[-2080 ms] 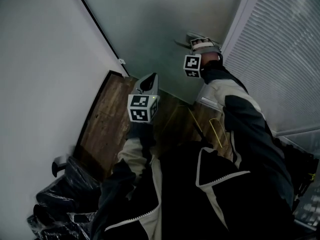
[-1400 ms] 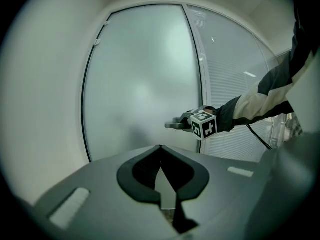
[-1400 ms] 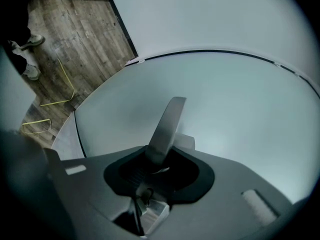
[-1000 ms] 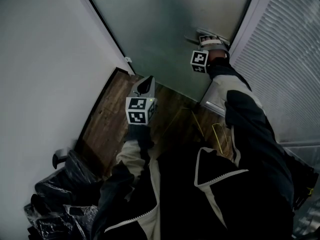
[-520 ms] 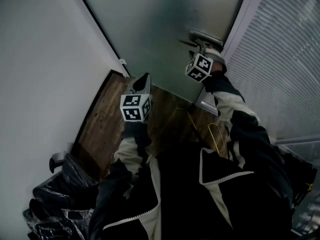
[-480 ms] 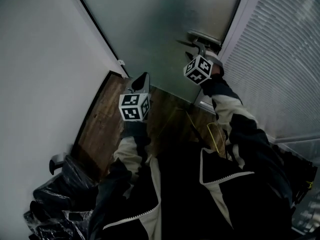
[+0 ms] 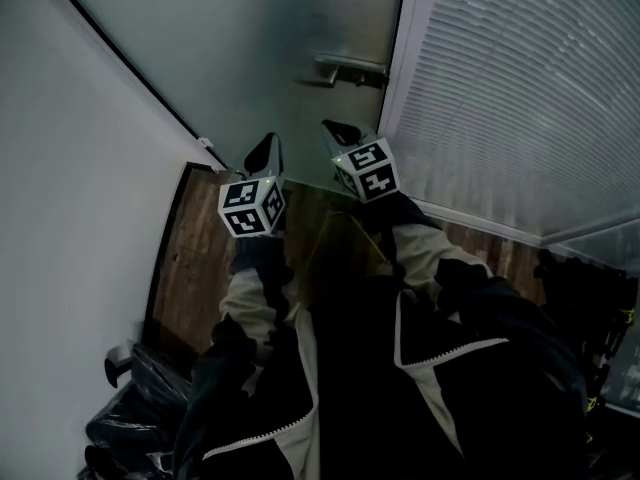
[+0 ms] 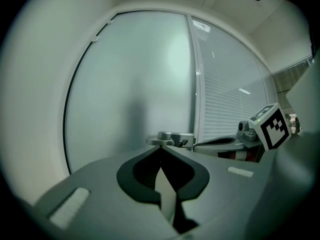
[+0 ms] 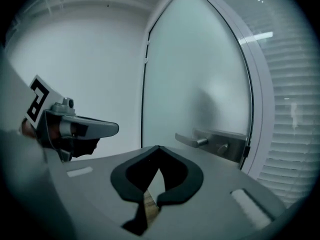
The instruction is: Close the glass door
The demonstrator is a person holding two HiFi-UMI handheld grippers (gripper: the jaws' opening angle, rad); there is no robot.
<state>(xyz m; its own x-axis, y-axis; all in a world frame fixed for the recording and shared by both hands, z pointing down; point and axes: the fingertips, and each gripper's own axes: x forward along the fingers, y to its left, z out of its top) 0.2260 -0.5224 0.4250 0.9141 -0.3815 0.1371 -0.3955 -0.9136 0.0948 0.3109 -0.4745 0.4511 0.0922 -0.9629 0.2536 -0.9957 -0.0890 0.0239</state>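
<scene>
One frosted glass door (image 7: 250,38) stands ahead between the white wall (image 7: 70,218) and the slatted blind (image 7: 520,88). It looks shut into its frame, though that edge is dim. It carries one metal lever handle (image 7: 350,69). Two grippers point at it side by side, short of the handle. The left gripper (image 7: 266,150) is pinched together and empty. The right gripper (image 7: 340,131) has just closed its jaws with nothing between them.

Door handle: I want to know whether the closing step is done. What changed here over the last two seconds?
The right tongs came off the door handle and drew back beside the left tongs; their jaws have just been closing, with nothing between them. The left tongs stayed shut and empty, the frosted glass door shut.
</scene>
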